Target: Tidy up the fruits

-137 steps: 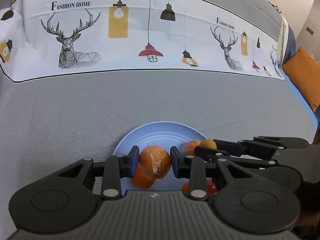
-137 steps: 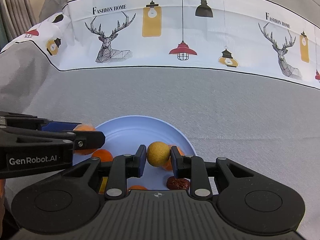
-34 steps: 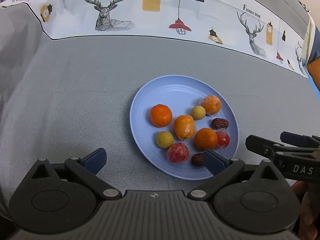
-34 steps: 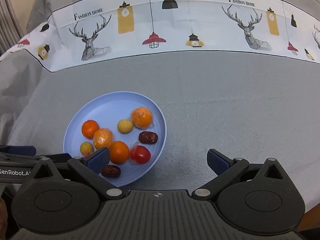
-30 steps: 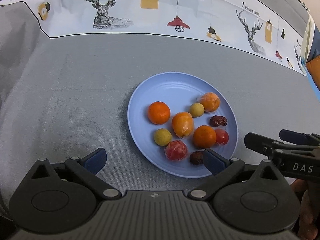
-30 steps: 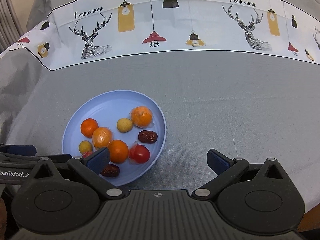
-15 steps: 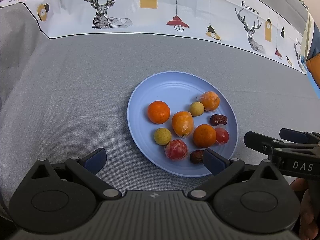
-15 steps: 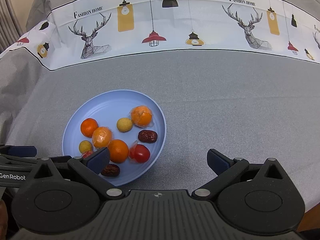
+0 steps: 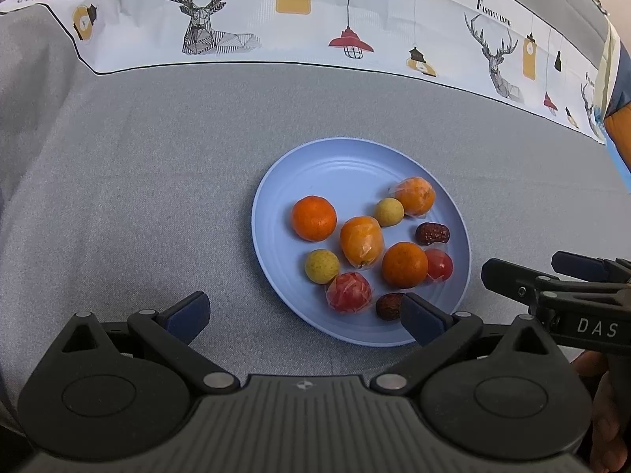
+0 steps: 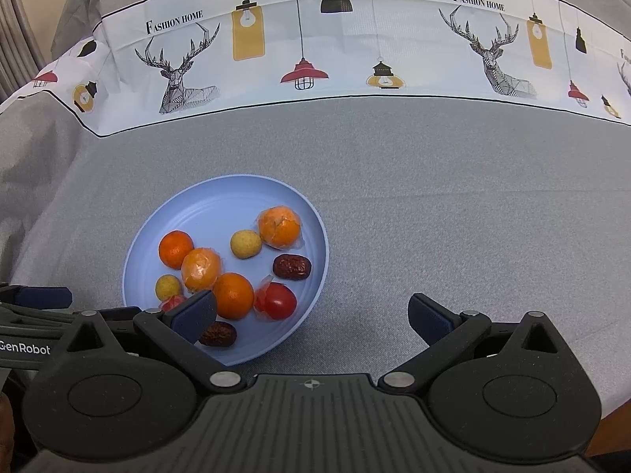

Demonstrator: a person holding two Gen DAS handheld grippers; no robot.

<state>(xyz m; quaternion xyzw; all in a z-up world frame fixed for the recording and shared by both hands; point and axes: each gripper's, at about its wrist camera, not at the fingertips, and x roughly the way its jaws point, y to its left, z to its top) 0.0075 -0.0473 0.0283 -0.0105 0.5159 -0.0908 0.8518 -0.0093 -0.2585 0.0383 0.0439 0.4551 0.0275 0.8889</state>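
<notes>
A light blue plate (image 9: 339,165) (image 10: 221,201) on the grey cloth holds several fruits: bare oranges (image 9: 314,218) (image 10: 233,295), plastic-wrapped oranges (image 9: 361,240) (image 10: 279,226), small yellow fruits (image 9: 322,265) (image 10: 245,243), wrapped red tomatoes (image 9: 438,265) (image 10: 276,301) and dark red dates (image 9: 432,233) (image 10: 292,267). My left gripper (image 9: 303,313) is open and empty, held back above the plate's near edge. My right gripper (image 10: 311,313) is open and empty too, just right of the plate; its side also shows in the left wrist view (image 9: 552,291).
The grey tablecloth (image 10: 434,197) has a white printed band (image 10: 315,39) with deer and lamps along the far side. An orange cushion (image 9: 619,126) sits at the far right edge. Bare cloth lies left and right of the plate.
Both grippers let go of their fruit on the plate and drew back upward, now open. In the last second the views barely shifted.
</notes>
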